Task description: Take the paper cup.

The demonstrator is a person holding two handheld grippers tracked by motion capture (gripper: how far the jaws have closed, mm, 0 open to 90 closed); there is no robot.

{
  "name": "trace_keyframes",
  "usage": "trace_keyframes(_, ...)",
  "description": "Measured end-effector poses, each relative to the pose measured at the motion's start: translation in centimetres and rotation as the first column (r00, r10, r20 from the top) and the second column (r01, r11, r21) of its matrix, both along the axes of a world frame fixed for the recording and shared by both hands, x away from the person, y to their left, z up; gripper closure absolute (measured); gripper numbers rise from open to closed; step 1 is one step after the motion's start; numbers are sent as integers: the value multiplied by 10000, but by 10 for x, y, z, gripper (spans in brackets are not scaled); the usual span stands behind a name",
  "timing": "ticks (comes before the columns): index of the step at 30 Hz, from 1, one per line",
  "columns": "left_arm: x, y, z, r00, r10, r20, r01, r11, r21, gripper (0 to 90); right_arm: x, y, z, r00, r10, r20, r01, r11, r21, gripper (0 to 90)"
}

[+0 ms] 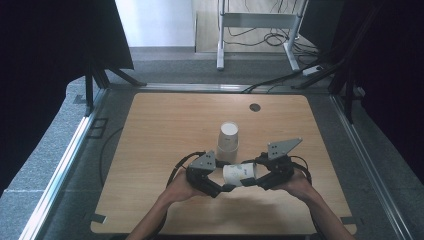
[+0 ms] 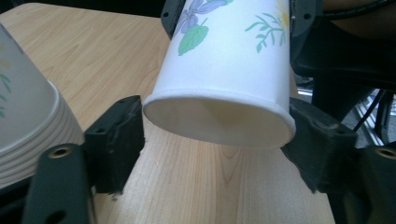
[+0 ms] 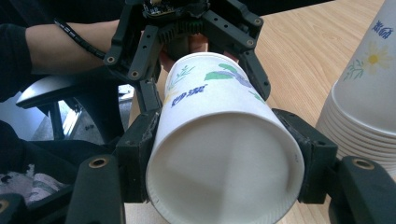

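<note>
Paper cup (image 3: 219, 154) on its side, mouth end clamped in right gripper (image 1: 257, 182) | left gripper (image 1: 227, 187) jaws astride its base, contact unclear | cup stack (image 1: 228, 136) just beyond both.

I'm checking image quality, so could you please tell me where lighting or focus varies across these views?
High view: dark curtains at both sides, bright floor beyond, soft detail on the cup. Left gripper view: cup sharp, stack blurred at the edge. Right gripper view: shading inside the cup.
</note>
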State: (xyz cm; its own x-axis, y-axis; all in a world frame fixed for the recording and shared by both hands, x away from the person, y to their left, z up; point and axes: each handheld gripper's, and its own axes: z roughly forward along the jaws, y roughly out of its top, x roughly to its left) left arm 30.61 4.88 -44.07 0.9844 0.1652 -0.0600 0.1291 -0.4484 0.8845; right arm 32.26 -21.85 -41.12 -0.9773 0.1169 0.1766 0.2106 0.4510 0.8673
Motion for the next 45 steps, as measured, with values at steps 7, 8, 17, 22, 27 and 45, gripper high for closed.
trace_keyframes(7, 1, 1, -1, 10000, -55, 17, 55, 10000, -49, 306, 3, -1, -2, 9998, 48, -176, -47, 10000, 63, 365)
trace_keyframes(8, 1, 1, -1, 10000, -51, 21, 51, 10000, -29, 313, 4, 0, -2, 9998, 59, -191, -58, 10000, 53, 364)
trace_keyframes(17, 3, 2, -1, 10000, 61, -46, -60, 9998, 201, 345, 7, 2, -3, 9997, 39, -241, -43, 9999, -164, 345)
trace_keyframes(22, 4, 2, -1, 9998, 207, -59, -205, 9992, 343, 352, 8, 3, -3, 9996, -238, -142, 233, 9991, -341, 316)
trace_keyframes(27, 4, 3, 0, 9996, 271, 24, -272, 9985, 465, 357, 9, 1, -3, 9989, -456, -90, 451, 9980, -437, 296)
trace_keyframes(45, 4, 8, 11, 9988, 458, 148, -469, 9951, 871, 363, 10, 0, -1, 9939, -1099, 124, 1104, 9920, -610, 148)
